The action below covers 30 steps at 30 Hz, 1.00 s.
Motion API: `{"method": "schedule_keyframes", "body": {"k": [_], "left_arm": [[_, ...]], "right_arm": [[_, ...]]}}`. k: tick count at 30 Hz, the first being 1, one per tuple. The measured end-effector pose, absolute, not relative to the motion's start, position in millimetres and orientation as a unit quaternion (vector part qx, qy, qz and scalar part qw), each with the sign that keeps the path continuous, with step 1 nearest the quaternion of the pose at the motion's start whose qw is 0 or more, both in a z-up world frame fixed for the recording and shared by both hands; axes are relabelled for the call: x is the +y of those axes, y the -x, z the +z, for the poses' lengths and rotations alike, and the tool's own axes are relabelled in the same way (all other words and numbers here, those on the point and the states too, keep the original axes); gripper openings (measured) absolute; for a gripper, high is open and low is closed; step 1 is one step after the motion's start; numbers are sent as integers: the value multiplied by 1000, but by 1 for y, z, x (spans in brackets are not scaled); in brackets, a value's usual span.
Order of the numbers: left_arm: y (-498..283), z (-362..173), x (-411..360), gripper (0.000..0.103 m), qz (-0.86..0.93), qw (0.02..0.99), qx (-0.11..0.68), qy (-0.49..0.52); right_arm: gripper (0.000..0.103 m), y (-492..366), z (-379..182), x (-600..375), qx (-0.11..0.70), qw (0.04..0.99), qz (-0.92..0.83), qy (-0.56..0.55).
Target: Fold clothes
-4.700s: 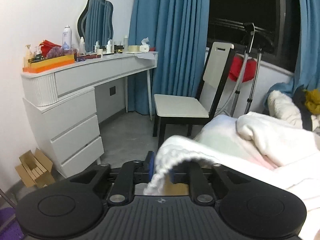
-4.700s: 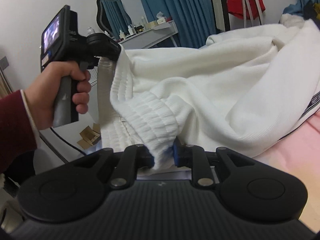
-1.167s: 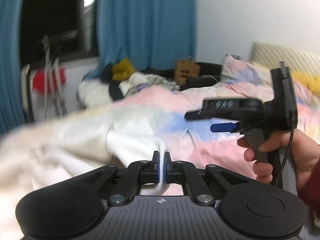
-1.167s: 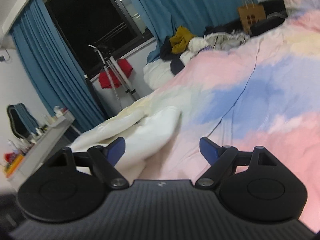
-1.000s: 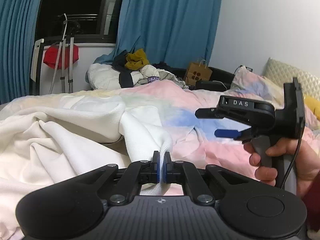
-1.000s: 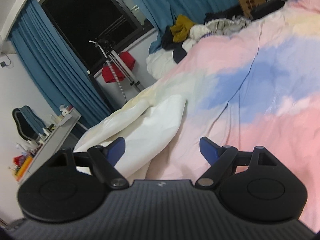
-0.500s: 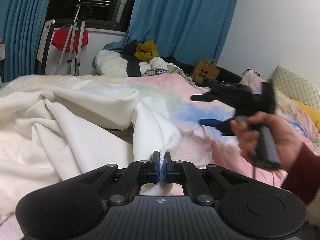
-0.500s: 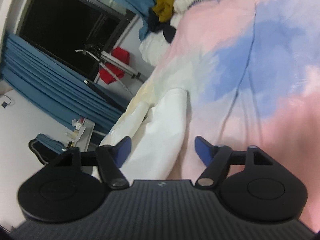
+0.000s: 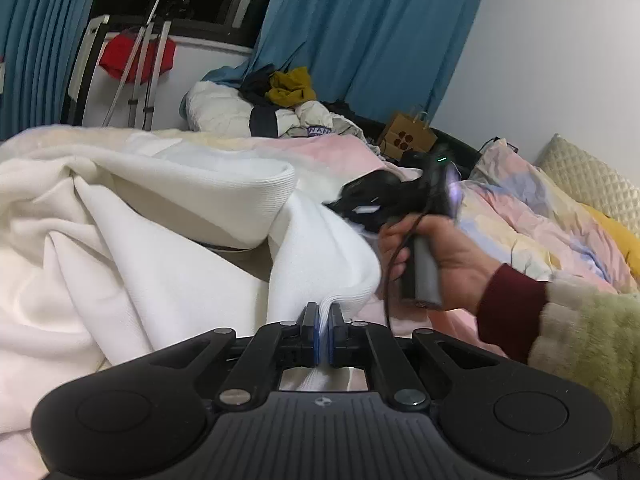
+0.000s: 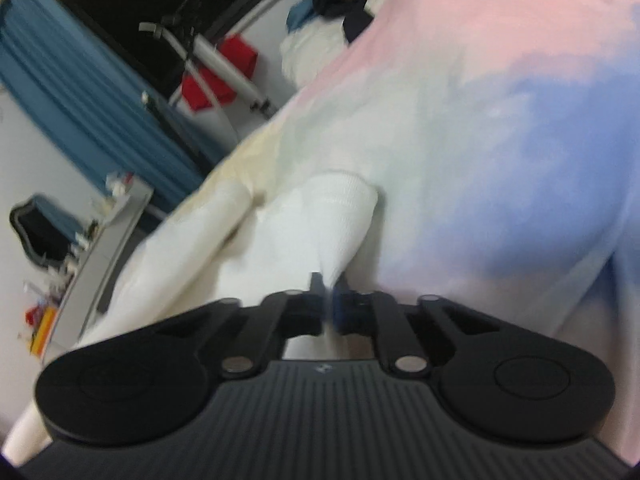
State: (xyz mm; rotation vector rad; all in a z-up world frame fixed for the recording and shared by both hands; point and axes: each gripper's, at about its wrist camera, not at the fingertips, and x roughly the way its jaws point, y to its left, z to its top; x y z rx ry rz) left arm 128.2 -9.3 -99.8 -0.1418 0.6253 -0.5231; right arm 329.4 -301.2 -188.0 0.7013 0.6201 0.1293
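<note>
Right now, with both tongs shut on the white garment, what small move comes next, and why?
Probably lift both pinched ends and draw them apart. The left tongs grip a ribbed edge of the white knitted garment, and the right tongs appear shut on another ribbed end, though that view is blurred. The garment lies bunched on the pastel pink and blue duvet, so it looks to need spreading before a fold.
</note>
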Motion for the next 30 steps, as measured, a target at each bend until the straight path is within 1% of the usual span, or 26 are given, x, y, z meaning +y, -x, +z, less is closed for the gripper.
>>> {"method": "schedule_keyframes", "body": {"k": [4,5,6,7,8,9,11,12,14,15,17,19,20,23,24,27,30], "left_arm": [[-127,-99,-10,6,-269,916,290,67],[-126,-98,-10,14,-274,916,285,65],[-123,-97,-10,24,-280,917,278,63],[-119,-95,-10,30,-284,918,270,61],[-116,-93,-11,40,-290,918,264,59],[-112,-91,-13,45,-298,917,259,57],[-105,-89,-14,47,-316,913,253,56],[-102,-88,-14,52,-320,911,252,59],[-99,-85,-12,58,-315,911,258,66],[-99,-83,-8,58,-303,913,264,72],[-101,-78,5,59,-263,920,278,87],[-103,-71,22,59,-217,926,291,104],[-105,-65,37,61,-186,930,295,116],[-109,-44,93,73,-82,937,300,157],[-110,-38,116,76,-48,937,300,172],[-112,-32,199,77,57,925,297,230],[-118,-41,282,78,132,902,284,298]], "right_arm": [[5,-301,-138,-326,219,913,29,-344],[5,-289,-126,-336,197,917,13,-346],[5,-276,-114,-347,174,921,-5,-348],[5,-263,-103,-357,151,924,-22,-350],[5,-248,-93,-368,127,928,-44,-347],[5,-234,-85,-380,109,930,-70,-343],[5,-202,-77,-410,76,925,-138,-346],[5,-188,-78,-426,71,916,-174,-354],[5,-161,-84,-458,69,893,-244,-372],[5,-150,-92,-471,79,881,-270,-380],[5,-140,-117,-490,124,860,-288,-402],[5,-146,-133,-493,159,857,-297,-390],[5,-150,-140,-494,176,856,-301,-382],[5,-162,-162,-496,227,851,-312,-357],[5,-165,-164,-495,231,851,-313,-352],[5,-162,-168,-490,233,857,-313,-337],[5,-164,-167,-485,233,860,-314,-329]]}}
